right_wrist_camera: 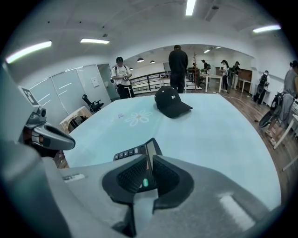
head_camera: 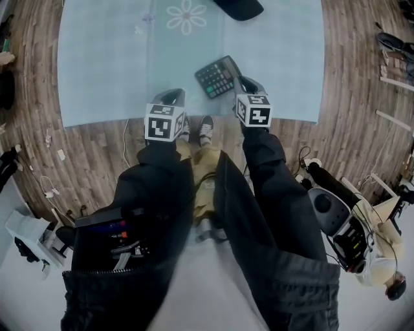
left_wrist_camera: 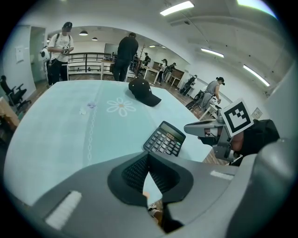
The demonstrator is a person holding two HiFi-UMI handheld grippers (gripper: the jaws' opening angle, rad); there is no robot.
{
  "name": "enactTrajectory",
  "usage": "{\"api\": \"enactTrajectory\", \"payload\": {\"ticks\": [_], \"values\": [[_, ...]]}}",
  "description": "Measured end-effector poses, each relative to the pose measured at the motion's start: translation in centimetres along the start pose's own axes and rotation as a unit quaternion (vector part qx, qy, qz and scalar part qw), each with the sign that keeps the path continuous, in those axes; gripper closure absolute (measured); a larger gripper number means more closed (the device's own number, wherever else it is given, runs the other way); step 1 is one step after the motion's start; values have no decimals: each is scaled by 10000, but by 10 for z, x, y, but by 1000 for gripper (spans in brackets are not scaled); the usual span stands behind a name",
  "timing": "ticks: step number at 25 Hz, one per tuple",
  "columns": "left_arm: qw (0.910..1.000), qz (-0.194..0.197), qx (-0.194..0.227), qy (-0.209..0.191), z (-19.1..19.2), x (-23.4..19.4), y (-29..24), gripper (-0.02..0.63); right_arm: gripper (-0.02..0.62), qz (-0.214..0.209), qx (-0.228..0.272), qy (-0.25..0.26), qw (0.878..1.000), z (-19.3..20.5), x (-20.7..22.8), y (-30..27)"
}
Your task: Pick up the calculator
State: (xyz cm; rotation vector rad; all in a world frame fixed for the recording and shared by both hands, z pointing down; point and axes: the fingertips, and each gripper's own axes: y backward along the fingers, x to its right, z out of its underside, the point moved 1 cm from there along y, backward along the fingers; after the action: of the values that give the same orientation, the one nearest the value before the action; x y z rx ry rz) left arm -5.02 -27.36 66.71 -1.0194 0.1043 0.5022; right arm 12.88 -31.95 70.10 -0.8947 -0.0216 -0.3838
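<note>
Pale blue table carries a black calculator. Right gripper jaws stand narrowly apart, the calculator's end showing between them. Left gripper is closed and empty.

The table is bare for the most part: its whole left half and its middle are free, so a gripper can pass there low without meeting anything. Only two things stand on it: the calculator, near the front edge toward the right, and a black cap at the far edge, well apart from it. The right gripper occupies the calculator's right end, so that side is taken. The left gripper hangs at the front edge, with open surface between it and the calculator. A person stands at the far side (behind the cap, away from the free middle).
</note>
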Motion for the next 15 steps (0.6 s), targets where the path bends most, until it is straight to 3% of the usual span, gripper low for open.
{"api": "enactTrajectory", "payload": {"ticks": [8, 10, 13, 15], "values": [[9998, -134, 137, 6, 3, -28, 25, 607, 526, 1, -217, 419, 9989, -3, -14, -16], [9997, -157, 177, 28, 6, -33, 32, 607, 493, 4, -325, 479, 9983, -1, -15, -24], [9996, -184, 209, 21, 8, -37, 36, 607, 425, -179, -593, 369, 9974, 8, -14, -38], [9997, -175, 194, 25, 5, -32, 30, 607, 422, -332, -716, 226, 9966, 14, -4, -45]]}}
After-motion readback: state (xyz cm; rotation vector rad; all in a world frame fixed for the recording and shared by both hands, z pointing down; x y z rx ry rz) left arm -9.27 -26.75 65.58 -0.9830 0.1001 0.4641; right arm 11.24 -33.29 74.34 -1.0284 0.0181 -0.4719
